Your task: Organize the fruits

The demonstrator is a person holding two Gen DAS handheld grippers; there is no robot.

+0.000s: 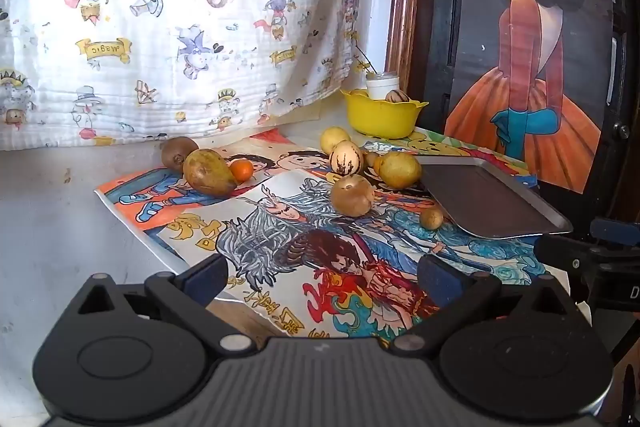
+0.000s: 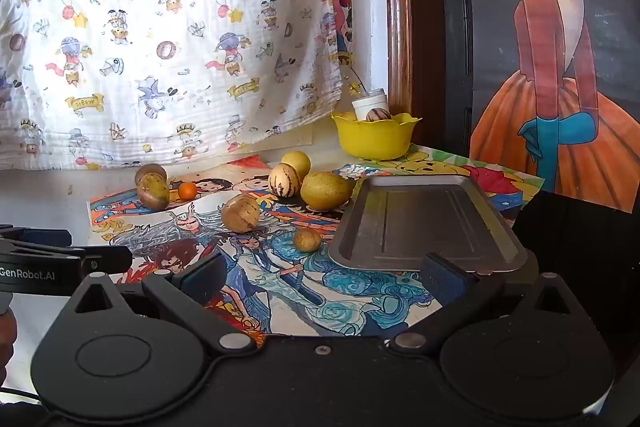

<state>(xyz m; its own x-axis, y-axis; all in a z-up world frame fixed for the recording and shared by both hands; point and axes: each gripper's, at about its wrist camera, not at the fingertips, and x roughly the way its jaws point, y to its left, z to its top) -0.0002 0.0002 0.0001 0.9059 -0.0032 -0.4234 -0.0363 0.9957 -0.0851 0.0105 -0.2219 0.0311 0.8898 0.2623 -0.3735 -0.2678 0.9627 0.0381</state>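
Several fruits lie on coloured drawings spread over the table. At the left sit a brown kiwi [image 1: 178,153], a green-brown mango [image 1: 208,173] and a small orange [image 1: 242,170]. In the middle are a striped pale melon [image 1: 346,157], a yellow pear-like fruit [image 1: 400,169], a round tan fruit [image 1: 352,195] and a tiny tan one [image 1: 431,218]. A grey metal tray [image 2: 424,223] lies empty at the right. My left gripper [image 1: 320,277] is open over the drawings, nothing between its fingers. My right gripper [image 2: 324,277] is open too, its right finger [image 2: 442,277] near the tray's front rim.
A yellow bowl [image 2: 374,137] at the back holds a striped fruit and a white jar. A patterned cloth [image 1: 160,27] hangs behind the table. A painted poster board [image 2: 560,87] stands at the right. The other gripper's body [image 2: 40,263] shows at the left edge.
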